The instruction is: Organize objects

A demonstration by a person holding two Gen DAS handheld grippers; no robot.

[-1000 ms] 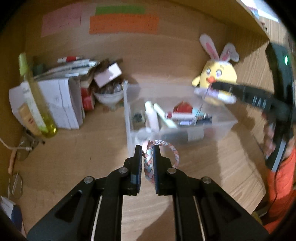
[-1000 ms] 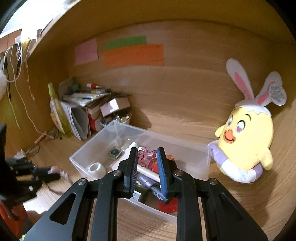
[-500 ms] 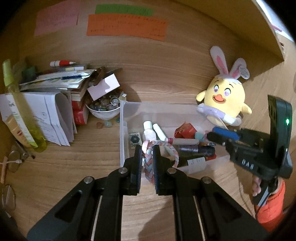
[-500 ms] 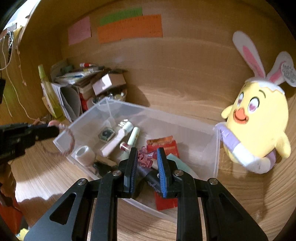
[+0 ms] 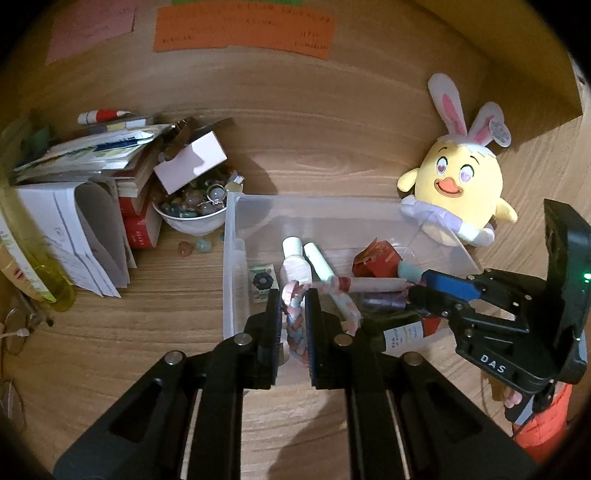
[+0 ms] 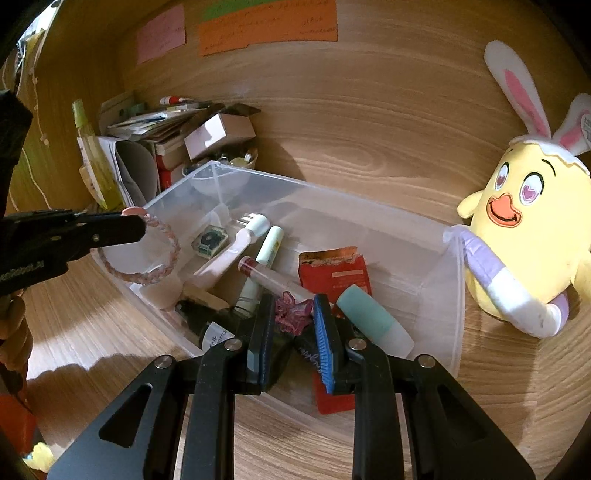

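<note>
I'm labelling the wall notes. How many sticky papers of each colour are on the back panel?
Pink note: 1
Green note: 1
Orange note: 1
Total: 3

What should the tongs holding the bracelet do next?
Probably open. The left tongs grip the pink braided bracelet, which already hangs over the near end of the clear plastic box, so letting go should drop it among the tubes inside.

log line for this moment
left gripper: shut on bracelet | right gripper: shut on pink clip | both over clear bin
</note>
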